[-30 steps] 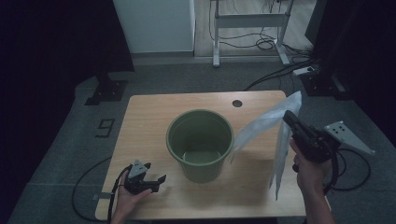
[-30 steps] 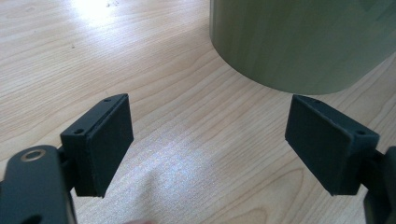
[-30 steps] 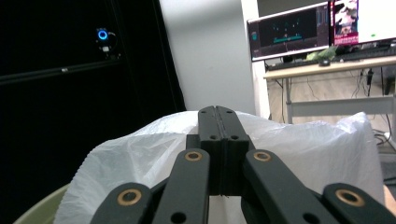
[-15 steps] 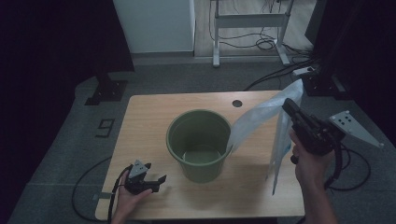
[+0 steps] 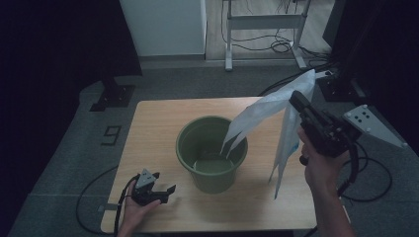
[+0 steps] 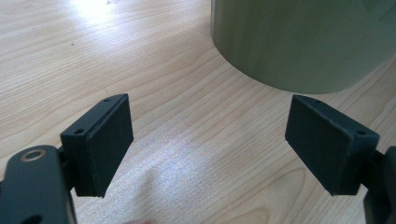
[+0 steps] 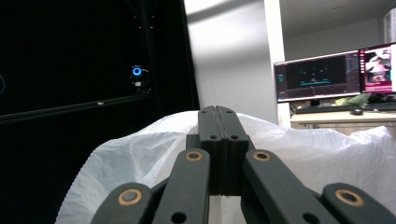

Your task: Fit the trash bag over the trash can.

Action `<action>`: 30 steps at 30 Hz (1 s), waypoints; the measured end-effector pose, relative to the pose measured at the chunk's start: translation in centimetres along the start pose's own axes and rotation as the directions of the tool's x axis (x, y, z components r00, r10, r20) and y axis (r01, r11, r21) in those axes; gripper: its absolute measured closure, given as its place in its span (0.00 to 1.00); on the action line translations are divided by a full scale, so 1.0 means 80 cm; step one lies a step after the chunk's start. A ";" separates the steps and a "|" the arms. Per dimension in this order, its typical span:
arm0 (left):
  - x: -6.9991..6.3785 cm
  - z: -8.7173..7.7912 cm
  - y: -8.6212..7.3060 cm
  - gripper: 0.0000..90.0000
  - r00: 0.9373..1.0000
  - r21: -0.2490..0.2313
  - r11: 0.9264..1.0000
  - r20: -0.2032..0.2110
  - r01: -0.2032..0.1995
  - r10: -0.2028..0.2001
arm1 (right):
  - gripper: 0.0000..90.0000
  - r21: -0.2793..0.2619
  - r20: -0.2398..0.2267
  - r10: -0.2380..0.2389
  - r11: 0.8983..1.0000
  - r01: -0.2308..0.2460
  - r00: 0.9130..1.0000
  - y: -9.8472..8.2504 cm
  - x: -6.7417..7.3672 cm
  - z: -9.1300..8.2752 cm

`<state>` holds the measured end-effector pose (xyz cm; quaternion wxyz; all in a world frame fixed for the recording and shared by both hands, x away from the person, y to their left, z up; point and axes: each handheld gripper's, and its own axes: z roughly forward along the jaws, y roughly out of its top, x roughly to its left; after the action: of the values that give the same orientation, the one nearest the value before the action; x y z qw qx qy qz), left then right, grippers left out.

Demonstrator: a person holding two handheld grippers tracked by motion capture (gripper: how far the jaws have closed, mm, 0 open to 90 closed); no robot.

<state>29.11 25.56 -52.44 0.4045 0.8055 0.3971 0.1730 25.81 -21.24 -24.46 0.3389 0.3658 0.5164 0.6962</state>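
Note:
A green bucket (image 5: 212, 150) stands in the middle of the wooden table (image 5: 153, 128); its side (image 6: 299, 42) fills the top of the left gripper view. My right gripper (image 5: 296, 101) is raised high at the right, shut on the top edge of a white plastic bag (image 5: 267, 116). One corner of the bag hangs into the bucket's mouth and another part drapes down beside the bucket. In the right gripper view the jaws (image 7: 218, 116) are pressed together on the bag (image 7: 140, 158). My left gripper (image 5: 165, 190) rests open on the table at the front left, near the bucket.
The table's front edge lies just below my left hand. A cable (image 5: 94, 197) trails off the table's left side. Desk legs (image 5: 262, 29) and floor cables stand beyond the table. A monitor (image 7: 317, 77) shows far off.
My right gripper has lifted the bag higher and carried it a little left, so the bag's corner now hangs over the bucket's mouth. The left gripper has stayed put.

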 end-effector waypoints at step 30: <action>0.000 -0.022 0.012 0.17 0.999 -0.084 0.996 -0.017 0.026 -0.028 | 0.99 0.134 -0.117 0.032 0.991 -0.016 0.993 -0.075 0.036 0.011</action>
<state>28.55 26.10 -50.58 0.4363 0.7808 0.4042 0.1914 25.69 -16.91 -29.59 0.2740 0.3516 0.5763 0.6850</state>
